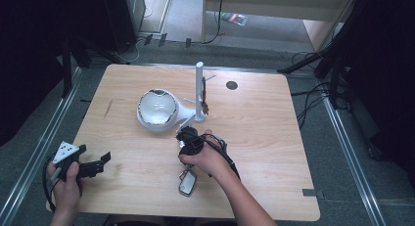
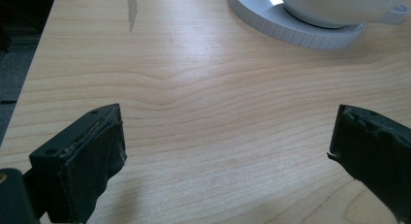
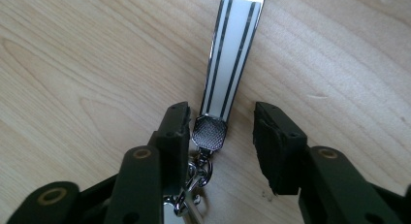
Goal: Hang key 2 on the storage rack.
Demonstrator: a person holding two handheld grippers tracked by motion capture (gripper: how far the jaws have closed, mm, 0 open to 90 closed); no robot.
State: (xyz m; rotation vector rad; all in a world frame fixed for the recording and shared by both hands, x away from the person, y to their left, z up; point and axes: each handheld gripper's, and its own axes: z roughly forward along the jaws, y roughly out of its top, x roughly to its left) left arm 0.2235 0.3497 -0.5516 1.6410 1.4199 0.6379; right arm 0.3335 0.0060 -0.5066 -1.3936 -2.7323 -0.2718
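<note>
On the desk (image 3: 72, 64), unlabelled keychain (image 3: 209, 133): white strap (image 3: 232, 54) with black stripes, metal clasp between right gripper's (image 3: 220, 132) part-open fingers; left gripper's (image 2: 228, 141) wide.

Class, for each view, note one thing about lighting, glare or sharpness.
High view: dark surroundings, evenly lit table. Left gripper view: soft glare on the wood, white stand base cut off at top. Right gripper view: sharp striped strap, bright glint at its top.

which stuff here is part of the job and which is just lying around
In the job:
- right tongs, open around the keychain
- keychain with striped strap
- white hook stand

Lying about:
- white bowl on the stand's base
- left tongs, open over bare table
</note>
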